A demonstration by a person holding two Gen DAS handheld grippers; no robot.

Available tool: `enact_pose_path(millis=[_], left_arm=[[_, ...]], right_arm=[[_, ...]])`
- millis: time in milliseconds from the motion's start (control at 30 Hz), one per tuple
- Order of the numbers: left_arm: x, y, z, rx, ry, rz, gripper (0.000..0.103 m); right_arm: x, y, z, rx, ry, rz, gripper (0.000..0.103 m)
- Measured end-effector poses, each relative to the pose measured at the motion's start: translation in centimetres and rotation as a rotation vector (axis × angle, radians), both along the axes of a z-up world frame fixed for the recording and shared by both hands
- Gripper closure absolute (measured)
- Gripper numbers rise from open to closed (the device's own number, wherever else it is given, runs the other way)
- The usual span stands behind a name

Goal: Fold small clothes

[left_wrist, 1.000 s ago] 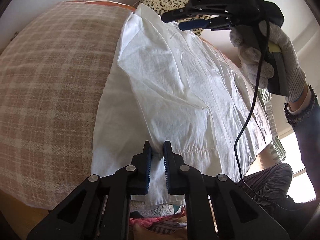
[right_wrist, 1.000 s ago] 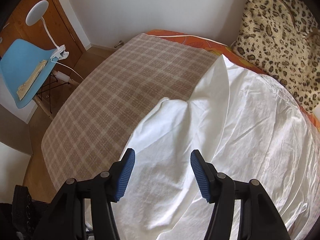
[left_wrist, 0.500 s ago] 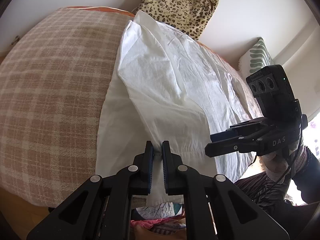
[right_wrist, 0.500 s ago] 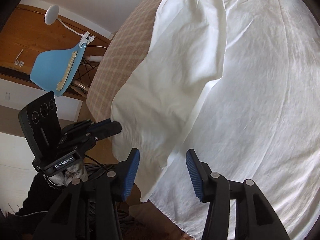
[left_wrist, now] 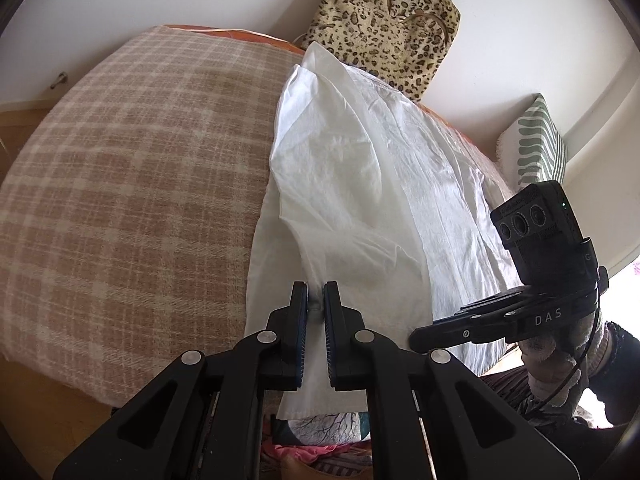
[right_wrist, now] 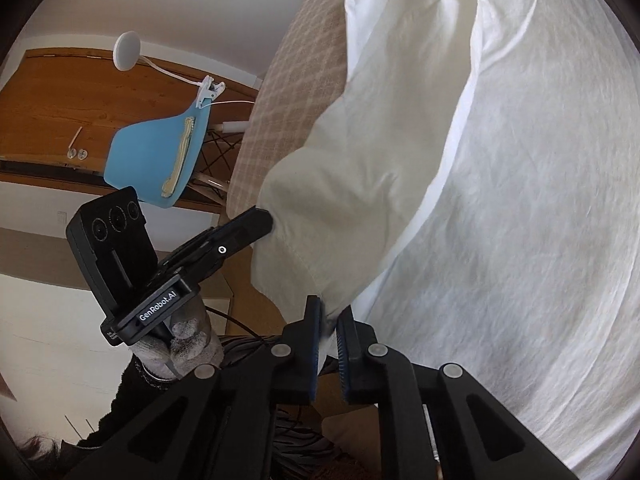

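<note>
White garment (left_wrist: 360, 184) lengthwise away; both claws (left_wrist: 316, 300) (right_wrist: 329, 320) pinching near hem.

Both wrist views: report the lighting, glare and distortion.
Left wrist view: daylight from the right overexposes the white garment; fisheye bows the plaid blanket. Right wrist view: the garment's raised fold is in shadow, the flat part bright; both views sharp, corners vignetted.

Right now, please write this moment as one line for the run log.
left tool: shut on white garment | right tool: shut on same garment's near edge | garment: part folded on plaid blanket | fold: unfinished
</note>
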State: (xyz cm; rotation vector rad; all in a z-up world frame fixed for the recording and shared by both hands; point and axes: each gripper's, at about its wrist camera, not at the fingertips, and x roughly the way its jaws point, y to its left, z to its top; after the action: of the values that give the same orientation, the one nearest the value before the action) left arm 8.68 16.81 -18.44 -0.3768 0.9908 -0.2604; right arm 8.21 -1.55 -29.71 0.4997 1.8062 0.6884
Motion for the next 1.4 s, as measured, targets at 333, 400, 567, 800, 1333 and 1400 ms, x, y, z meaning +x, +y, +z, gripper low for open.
enact_pose_path(millis=[333,400,567,800,1333,1400], left_arm=[[-1.4,1.6,0.2,0.108,-0.003,0.083,0.065],[-1.2,2.0,-0.3,0.09,0.013,0.092,0.065],[-0.7,1.7,-0.8,0.061,0.033,0.087,0.065],[-0.4,0.7,-1.6,0.061,0.06,0.055,0.065],[-1.3,1.0,-2.6,0.016,0.075,0.033,0.066],[-1.5,0.8,-2.6,0.026,0.072,0.029,0.068]], right_arm=[[1.2,1.2,5.1,-0.11,-0.237,0.197,0.058],[2.3,1.9,6.8,-0.131,-0.308,0.219,0.058],[7.2,3.8,9.8,-0.235,-0.551,0.264,0.06],[17.2,8.3,5.2,-0.424,-0.689,0.319,0.064],[27.8,7.8,-4.4,-0.647,-0.625,0.255,0.043],[27.2,8.4,-3.1,-0.687,-0.655,0.272,0.043]])
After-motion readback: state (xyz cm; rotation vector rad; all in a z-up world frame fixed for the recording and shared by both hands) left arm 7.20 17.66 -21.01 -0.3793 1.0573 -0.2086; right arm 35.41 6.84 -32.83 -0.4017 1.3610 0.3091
